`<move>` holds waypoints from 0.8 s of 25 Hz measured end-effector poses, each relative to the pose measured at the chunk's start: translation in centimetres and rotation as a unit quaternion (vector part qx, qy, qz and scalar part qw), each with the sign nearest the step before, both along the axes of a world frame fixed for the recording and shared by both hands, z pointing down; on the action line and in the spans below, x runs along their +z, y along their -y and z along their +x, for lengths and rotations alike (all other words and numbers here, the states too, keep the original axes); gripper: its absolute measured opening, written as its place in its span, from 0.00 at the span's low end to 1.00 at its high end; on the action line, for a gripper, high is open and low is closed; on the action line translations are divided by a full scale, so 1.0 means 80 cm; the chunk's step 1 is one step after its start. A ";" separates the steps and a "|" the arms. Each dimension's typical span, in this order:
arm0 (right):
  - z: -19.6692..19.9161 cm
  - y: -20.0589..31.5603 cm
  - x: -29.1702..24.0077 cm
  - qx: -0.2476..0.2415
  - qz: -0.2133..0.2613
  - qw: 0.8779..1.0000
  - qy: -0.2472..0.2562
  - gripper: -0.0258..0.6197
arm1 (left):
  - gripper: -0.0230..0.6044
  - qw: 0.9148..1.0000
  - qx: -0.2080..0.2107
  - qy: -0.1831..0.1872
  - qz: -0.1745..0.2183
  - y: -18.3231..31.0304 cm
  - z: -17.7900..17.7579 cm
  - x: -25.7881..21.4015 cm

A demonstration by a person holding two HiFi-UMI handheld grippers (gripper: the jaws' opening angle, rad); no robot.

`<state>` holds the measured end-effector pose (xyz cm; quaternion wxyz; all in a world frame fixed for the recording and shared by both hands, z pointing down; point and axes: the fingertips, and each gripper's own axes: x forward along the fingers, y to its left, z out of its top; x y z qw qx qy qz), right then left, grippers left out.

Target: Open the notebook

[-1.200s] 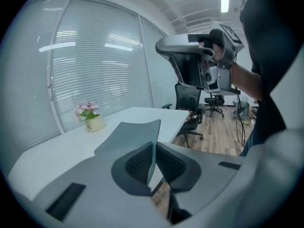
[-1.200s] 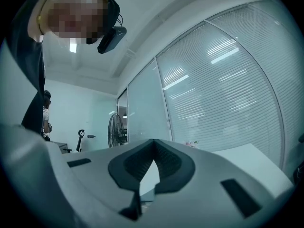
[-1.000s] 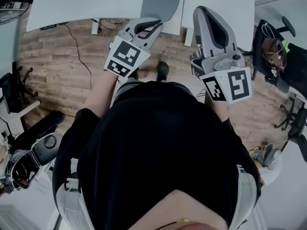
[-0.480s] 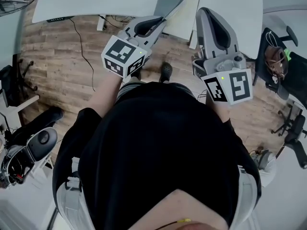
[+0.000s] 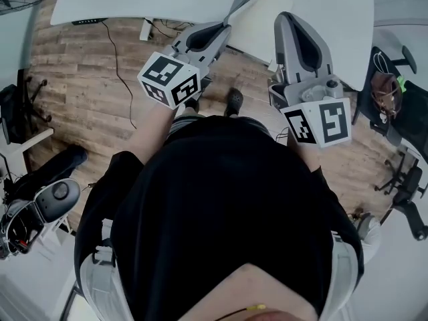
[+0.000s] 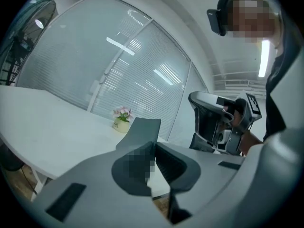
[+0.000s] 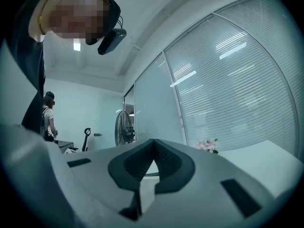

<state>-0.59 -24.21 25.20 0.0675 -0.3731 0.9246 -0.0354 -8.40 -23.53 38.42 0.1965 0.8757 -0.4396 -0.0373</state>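
Left gripper [image 6: 155,144], right gripper [image 7: 154,140]: fingers pressed together, empty. Counter [image 6: 47,127] beyond fingers; notebook unseen. Recommended: locate notebook, spread fingers before approaching cover edge.

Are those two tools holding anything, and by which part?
Nothing is held: the left tool and the right tool are both shut, with nothing between their jaws.

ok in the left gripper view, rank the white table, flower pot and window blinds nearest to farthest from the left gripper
1. white table, just below and ahead of the left gripper
2. flower pot, standing on the table's far part, left of centre
3. window blinds, behind the pot, across the back
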 end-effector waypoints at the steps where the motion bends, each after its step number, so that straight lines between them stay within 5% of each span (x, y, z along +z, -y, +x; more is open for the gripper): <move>1: -0.004 0.001 0.000 -0.001 0.000 1.000 0.000 0.05 | 0.09 1.000 -0.007 -0.010 -0.004 0.000 -0.006 0.001; 11: -0.040 -0.002 -0.002 -0.017 0.000 1.000 -0.005 0.05 | 0.08 0.995 -0.075 -0.059 -0.043 -0.006 -0.071 0.030; 20: -0.069 -0.002 0.003 -0.019 -0.001 1.000 -0.011 0.05 | 0.08 0.992 -0.088 -0.069 -0.062 0.000 -0.106 0.045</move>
